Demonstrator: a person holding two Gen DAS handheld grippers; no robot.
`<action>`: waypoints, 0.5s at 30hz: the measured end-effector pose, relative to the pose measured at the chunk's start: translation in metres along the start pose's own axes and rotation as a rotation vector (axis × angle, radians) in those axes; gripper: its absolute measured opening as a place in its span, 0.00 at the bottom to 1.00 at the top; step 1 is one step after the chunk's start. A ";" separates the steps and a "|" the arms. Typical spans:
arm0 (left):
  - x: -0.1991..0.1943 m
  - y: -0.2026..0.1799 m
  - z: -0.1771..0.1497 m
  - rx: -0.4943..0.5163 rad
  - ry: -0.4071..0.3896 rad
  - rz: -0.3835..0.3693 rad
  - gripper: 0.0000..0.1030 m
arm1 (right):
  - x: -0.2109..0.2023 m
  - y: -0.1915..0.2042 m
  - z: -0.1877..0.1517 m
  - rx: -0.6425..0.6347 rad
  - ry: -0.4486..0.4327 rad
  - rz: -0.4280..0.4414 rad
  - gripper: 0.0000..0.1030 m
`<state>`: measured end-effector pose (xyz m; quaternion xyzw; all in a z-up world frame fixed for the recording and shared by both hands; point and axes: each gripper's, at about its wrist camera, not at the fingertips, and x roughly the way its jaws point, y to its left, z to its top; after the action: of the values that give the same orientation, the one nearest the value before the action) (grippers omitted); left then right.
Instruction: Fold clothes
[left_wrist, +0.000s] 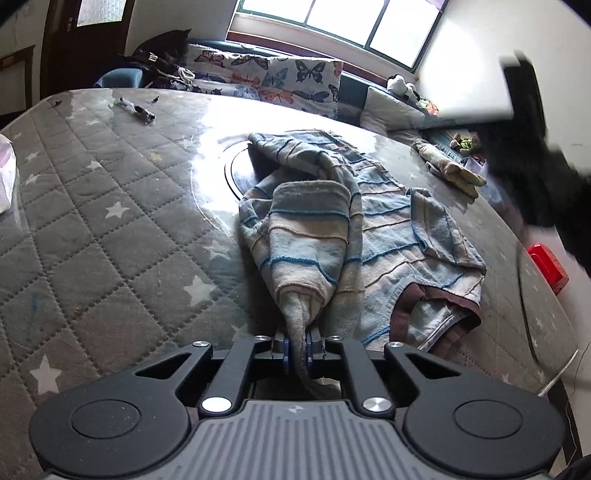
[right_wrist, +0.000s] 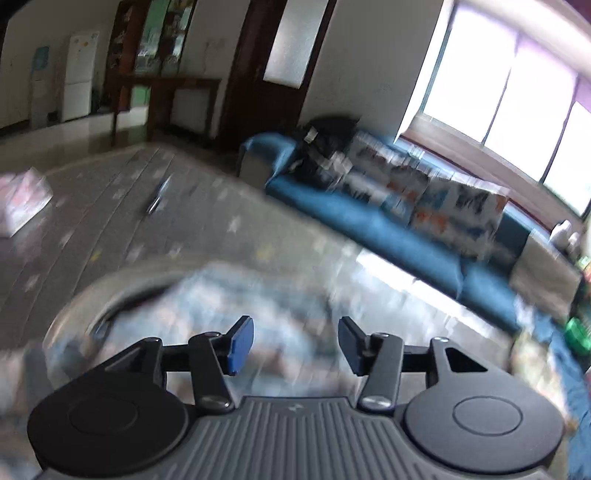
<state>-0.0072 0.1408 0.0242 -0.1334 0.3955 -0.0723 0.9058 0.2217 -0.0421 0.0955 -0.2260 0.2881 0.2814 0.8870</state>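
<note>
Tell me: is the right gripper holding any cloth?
No, the right gripper has its jaws spread apart with nothing between them, above the blurred striped garment.

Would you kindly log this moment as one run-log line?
left hand-held gripper: shut on striped garment cuff | right hand-held gripper: open, empty, view blurred | garment: unfolded on quilted table cover
</note>
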 end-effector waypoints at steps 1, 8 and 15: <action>-0.001 0.000 0.000 0.002 -0.003 0.004 0.09 | -0.005 0.005 -0.013 -0.005 0.022 0.017 0.50; -0.009 -0.005 0.003 0.024 -0.032 0.025 0.25 | -0.034 0.041 -0.101 0.020 0.139 0.076 0.50; -0.016 -0.015 0.012 0.051 -0.082 0.053 0.36 | -0.046 0.044 -0.130 0.085 0.114 0.014 0.41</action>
<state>-0.0091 0.1322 0.0475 -0.1027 0.3594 -0.0528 0.9260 0.1129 -0.0996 0.0192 -0.2019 0.3515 0.2617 0.8759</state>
